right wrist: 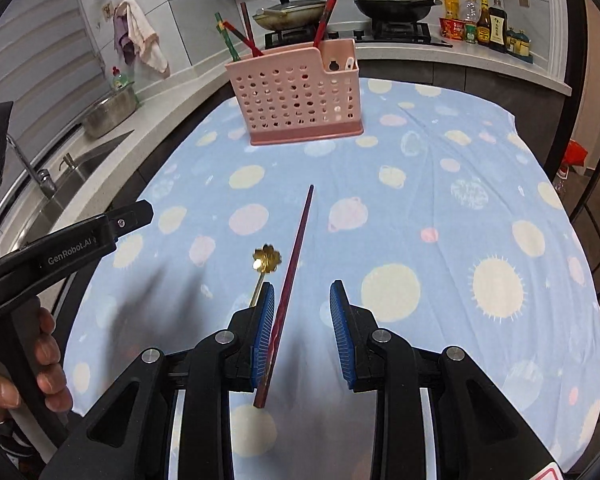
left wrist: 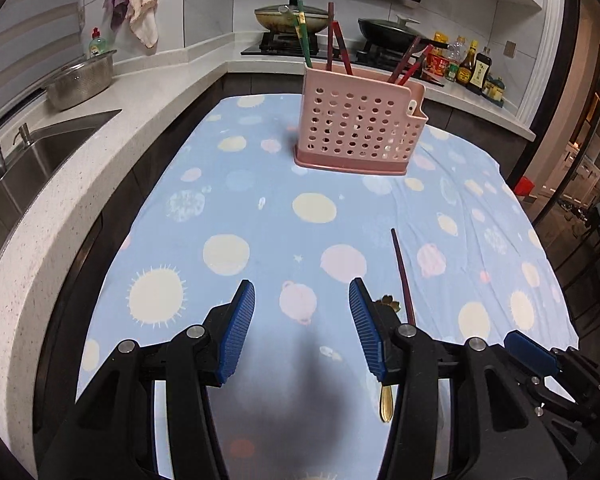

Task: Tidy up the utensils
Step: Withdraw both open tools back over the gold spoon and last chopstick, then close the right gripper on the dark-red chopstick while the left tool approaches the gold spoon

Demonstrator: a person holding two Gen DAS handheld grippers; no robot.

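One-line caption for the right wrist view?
Open right gripper above a dark red chopstick and gold spoon, pink holder beyond.

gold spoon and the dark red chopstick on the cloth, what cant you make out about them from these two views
- Gold spoon: right wrist view, its handle runs behind the right gripper finger; left wrist view, the left gripper finger covers its middle.
- Dark red chopstick: whether the right pad touches it is unclear.
- Pink holder: compartment contents hidden by its walls.

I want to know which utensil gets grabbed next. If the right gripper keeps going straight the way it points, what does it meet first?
Probably the dark red chopstick: it already lies between the open right gripper's jaws, close by its left pad. The gold spoon sits just outside.
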